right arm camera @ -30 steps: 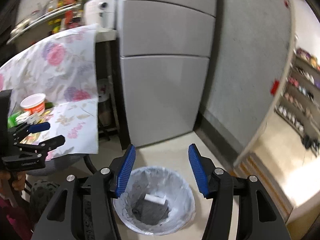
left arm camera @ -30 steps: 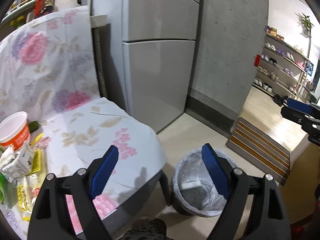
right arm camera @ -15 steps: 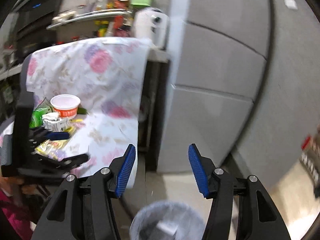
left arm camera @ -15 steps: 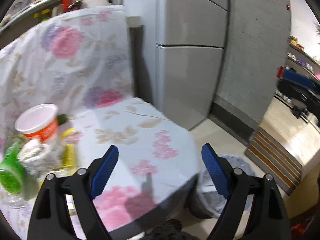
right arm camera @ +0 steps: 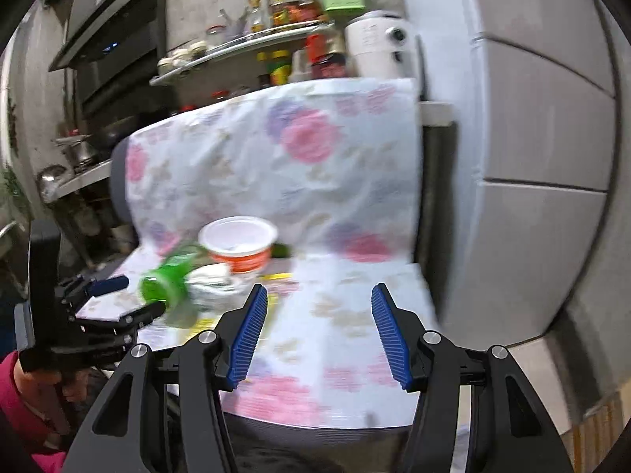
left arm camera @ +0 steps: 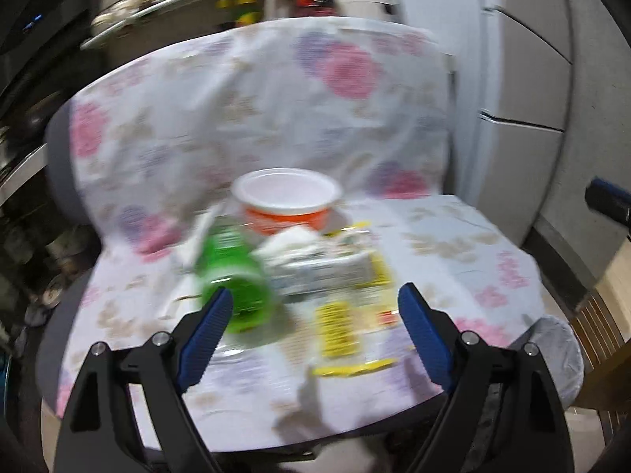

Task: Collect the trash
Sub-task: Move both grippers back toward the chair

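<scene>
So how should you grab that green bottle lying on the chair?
Probably by its round body. The green bottle lies on its side with one end toward the left gripper, whose fingers stand apart. Coming from above, one finger down each long side, looks easiest, since the white carton crowds one side.

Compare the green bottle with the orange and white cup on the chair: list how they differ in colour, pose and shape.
The green bottle is see-through green; the orange and white cup is opaque, with an orange wall and a white inside. The bottle lies on its side; the cup stands upright, mouth up. The bottle is long and narrow; the cup is low and wide. Both rest on the flowered cloth over the chair seat, among the other trash, and neither is between any jaws.
</scene>
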A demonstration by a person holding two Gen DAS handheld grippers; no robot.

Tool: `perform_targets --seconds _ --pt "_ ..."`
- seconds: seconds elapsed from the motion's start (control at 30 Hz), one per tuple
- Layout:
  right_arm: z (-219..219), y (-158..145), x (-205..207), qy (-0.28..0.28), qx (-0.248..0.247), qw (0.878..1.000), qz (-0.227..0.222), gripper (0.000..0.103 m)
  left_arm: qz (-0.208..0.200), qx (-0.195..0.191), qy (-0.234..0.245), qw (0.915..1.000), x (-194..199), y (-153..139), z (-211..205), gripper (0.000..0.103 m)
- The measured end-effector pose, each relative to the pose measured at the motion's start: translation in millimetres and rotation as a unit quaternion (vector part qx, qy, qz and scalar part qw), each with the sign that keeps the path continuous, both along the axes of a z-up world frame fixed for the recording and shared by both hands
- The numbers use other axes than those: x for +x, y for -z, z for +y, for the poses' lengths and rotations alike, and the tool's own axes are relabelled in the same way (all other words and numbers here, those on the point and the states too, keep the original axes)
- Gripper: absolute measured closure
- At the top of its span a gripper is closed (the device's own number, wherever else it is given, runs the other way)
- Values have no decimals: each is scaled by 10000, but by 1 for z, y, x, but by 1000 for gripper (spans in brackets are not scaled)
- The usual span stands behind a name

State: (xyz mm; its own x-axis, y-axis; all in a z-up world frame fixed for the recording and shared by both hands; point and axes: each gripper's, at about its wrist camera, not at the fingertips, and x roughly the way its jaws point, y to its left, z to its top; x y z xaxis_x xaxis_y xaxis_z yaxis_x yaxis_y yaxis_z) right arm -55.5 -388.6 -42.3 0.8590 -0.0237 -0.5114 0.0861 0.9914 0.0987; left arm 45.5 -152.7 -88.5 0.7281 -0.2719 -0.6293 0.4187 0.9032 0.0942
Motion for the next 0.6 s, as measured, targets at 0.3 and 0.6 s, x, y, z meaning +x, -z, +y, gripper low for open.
perform_targets --seconds 0.3,0.6 --pt "69 19 28 16 79 9997 216 43 166 26 -766 9969 25 -5 98 14" --pt "99 31 59 -63 38 9989 456 35 502 98 -1213 9913 50 13 145 14"
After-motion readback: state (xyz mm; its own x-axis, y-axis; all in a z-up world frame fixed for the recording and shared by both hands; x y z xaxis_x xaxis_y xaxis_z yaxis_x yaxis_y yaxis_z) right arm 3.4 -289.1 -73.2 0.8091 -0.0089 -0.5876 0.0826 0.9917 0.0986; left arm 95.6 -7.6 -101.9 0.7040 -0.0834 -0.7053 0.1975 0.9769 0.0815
